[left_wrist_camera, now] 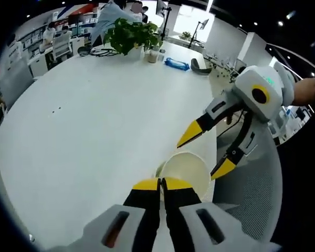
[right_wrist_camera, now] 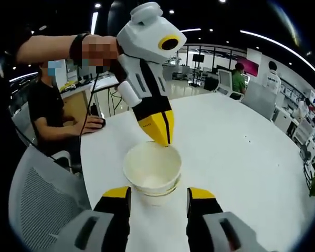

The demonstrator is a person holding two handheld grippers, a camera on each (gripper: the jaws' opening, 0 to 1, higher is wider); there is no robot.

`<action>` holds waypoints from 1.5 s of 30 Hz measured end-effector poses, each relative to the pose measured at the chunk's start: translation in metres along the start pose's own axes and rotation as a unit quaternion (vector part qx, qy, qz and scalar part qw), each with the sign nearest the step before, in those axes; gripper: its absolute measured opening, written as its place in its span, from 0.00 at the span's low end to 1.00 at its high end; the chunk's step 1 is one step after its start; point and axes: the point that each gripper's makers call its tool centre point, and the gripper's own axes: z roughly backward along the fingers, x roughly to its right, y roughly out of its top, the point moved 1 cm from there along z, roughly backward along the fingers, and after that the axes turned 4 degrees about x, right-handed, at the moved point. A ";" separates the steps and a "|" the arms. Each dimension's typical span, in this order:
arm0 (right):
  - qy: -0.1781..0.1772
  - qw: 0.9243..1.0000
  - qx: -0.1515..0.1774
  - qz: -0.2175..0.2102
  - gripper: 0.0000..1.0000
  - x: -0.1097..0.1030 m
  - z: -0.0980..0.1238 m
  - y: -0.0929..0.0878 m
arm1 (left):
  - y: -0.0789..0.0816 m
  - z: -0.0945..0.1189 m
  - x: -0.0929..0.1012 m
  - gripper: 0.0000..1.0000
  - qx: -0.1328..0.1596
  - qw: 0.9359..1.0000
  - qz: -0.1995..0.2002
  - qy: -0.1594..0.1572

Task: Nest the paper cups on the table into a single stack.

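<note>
Smooth white table [right_wrist_camera: 241,142], round nested paper cups [right_wrist_camera: 151,169]

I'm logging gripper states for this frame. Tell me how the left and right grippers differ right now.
The left gripper has its fingers pressed together on the rim of the paper cups; the right gripper has its fingers spread, one at each side of the cups, not visibly touching. The left comes down from above, the right approaches low from the side. Both have yellow-tipped black fingers and grey-white bodies.
</note>
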 end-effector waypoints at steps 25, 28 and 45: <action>0.004 1.000 -0.006 -0.014 0.41 -0.003 -0.005 -0.015 | -0.015 -0.008 0.003 0.00 -0.013 1.000 -0.004 0.005; 0.003 1.000 -0.006 -0.016 0.41 -0.009 0.002 -0.008 | -0.016 -0.010 0.002 0.00 -0.013 1.000 -0.003 0.004; 0.005 1.000 -0.007 -0.028 0.43 -0.010 -0.002 -0.017 | -0.013 -0.007 0.003 0.15 0.001 1.000 -0.009 -0.002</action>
